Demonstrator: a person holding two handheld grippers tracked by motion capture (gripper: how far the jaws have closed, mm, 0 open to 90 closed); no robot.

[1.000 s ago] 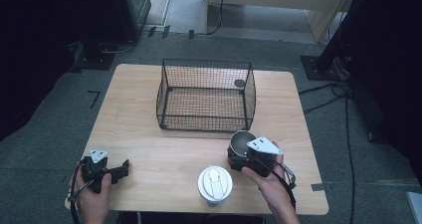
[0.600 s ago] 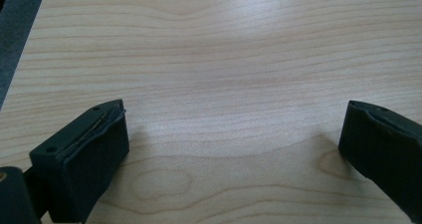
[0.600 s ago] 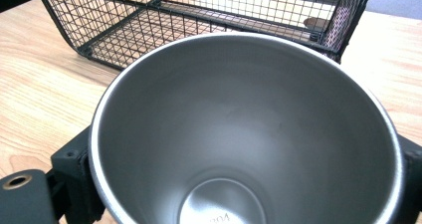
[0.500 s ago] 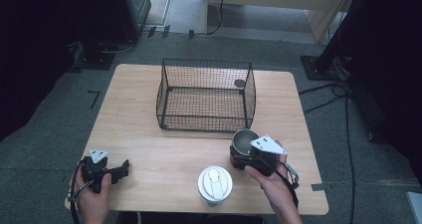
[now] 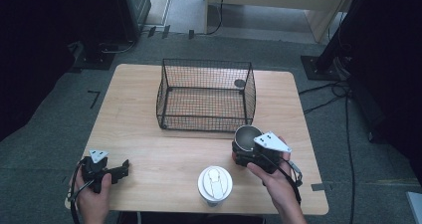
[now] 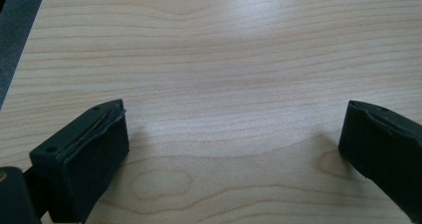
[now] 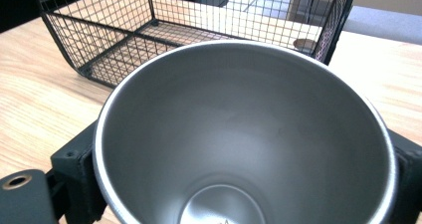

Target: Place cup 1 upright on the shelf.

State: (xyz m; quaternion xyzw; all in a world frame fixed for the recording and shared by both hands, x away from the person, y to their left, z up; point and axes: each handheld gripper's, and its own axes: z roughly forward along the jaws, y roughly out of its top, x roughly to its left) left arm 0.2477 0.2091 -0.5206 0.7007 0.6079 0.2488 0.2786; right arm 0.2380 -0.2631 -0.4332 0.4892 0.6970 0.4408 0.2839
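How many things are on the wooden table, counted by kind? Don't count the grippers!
Shiny steel cup, held in the right gripper: 1
White round lidded cup: 1
Black wire mesh basket: 1
Small dark round disc behind the basket: 1
Total: 4

No readable text anywhere.
Nothing legible on the steel cup, the white lid, the wire basket or the wooden table; no label, brand, number or sign to be made out. Only a faint, unreadable mark at the bottom of the cup's inside in the right gripper view, cut off by the frame's edge.
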